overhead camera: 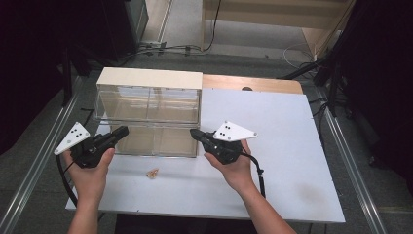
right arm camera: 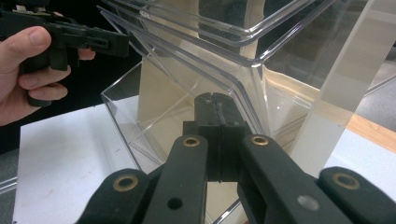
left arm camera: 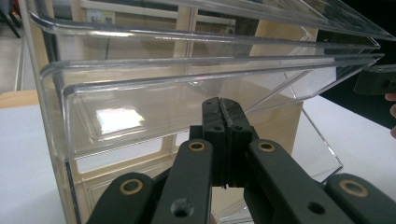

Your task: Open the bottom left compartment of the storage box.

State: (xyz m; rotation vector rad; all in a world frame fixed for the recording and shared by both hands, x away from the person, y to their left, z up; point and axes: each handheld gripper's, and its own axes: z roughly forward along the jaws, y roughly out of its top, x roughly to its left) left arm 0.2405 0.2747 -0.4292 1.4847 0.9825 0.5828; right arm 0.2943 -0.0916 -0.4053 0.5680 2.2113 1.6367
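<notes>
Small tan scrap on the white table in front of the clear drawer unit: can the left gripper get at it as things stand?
Probably yes. The small tan scrap lies on bare white table, apart from the clear plastic drawer unit. The left gripper is at the unit's lower front corner, jaws shut, with nothing between. It would need to open first.

Overhead; both gripper views near drawer unit [overhead camera: 148, 112]

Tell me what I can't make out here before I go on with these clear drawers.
- Small tan object on the white table: high view, too small to identify.
- Left gripper and right gripper, both shut: whether the tips touch the clear drawer unit; glare and layered clear plastic blur the edges.
- Drawer contents: reflections in both gripper views.
- Table's near edge: behind the person's forearms, high view.
</notes>
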